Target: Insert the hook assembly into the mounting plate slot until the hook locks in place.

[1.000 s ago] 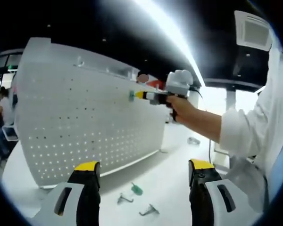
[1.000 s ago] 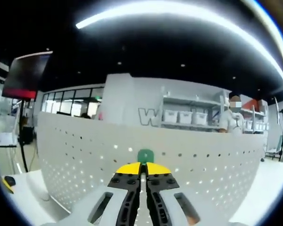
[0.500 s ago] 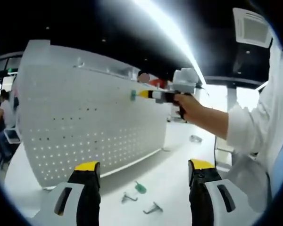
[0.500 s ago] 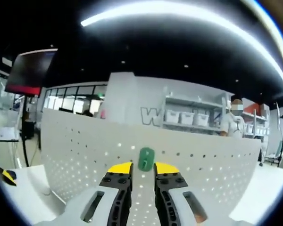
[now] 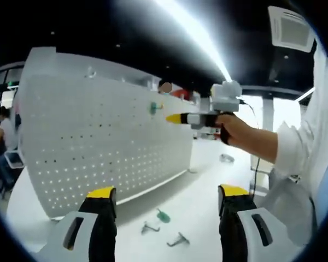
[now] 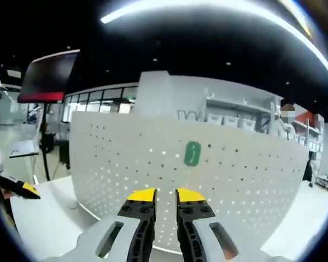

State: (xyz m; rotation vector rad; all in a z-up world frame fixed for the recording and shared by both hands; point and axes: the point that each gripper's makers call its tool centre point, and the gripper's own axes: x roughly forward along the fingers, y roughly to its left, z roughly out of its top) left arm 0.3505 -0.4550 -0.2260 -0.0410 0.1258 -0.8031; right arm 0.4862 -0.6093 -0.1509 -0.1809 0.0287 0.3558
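Pegboard: a white perforated panel (image 5: 98, 142) stands upright on the white table (image 5: 197, 202).
Green hook: it hangs on the panel's upper part (image 6: 192, 154), clear of both grippers.
Table items: a second green hook (image 5: 163, 216) and two metal hooks (image 5: 148, 227) lie near the panel's foot.
Left gripper (image 5: 163, 197): jaws wide apart, empty, low over the table.
Right gripper (image 6: 159, 194): jaws slightly apart, holding nothing, just short of the panel below the hanging hook.
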